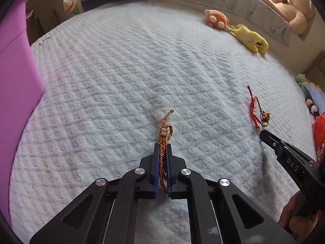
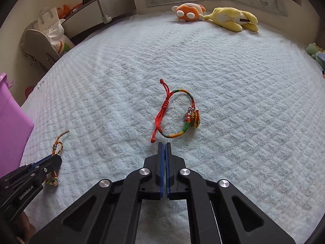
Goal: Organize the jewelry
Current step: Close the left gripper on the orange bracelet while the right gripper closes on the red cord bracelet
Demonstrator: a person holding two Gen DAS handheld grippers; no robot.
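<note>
Bed (image 2: 223,101) under a pale, nubbly blanket carries everything here. Two bracelets show. One is an orange braided cord (image 1: 165,134) — it sits pinched between the blue pads of the left claw (image 1: 162,148), its loop and metal tip sticking out ahead over the blanket, its tail hanging below the claw in the right wrist view. The other, a red and rainbow string bracelet (image 2: 174,111) with a small charm, lies flat on the blanket just ahead of the right claw (image 2: 164,144), whose pads are pressed together with nothing between them. Nothing lies between that claw and the bracelet.

Two soft toys rest at the far edge of the bed, side by side: an orange one (image 2: 189,12) and a yellow one (image 2: 233,20). A purple box (image 1: 16,81) stands at the bed's left side, near the left claw. A teddy bear (image 1: 292,8) sits on the ledge beyond the bed.
</note>
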